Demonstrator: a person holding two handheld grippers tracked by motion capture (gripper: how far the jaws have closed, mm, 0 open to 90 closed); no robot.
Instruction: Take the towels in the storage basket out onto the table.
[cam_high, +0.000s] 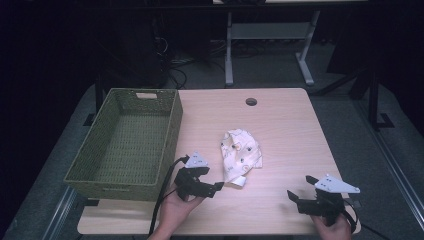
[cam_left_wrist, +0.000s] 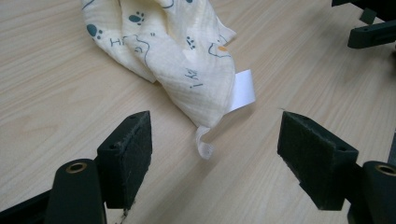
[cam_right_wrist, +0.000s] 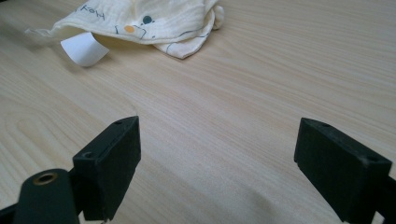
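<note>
A crumpled cream cloth printed with paw marks and letters lies in the middle of the wooden table. A white label sticks out of its near corner. My left gripper stands open just short of that corner; in the left gripper view the cloth lies beyond my jaws, and a thin loop of it hangs just ahead of the gap between them. Near the front right edge my right gripper is open over bare wood, with the cloth and its label farther off.
A green woven basket stands along the table's left side, its bottom bare. A round cable hole sits near the far edge. Behind the table are a dark floor, cables and a desk frame.
</note>
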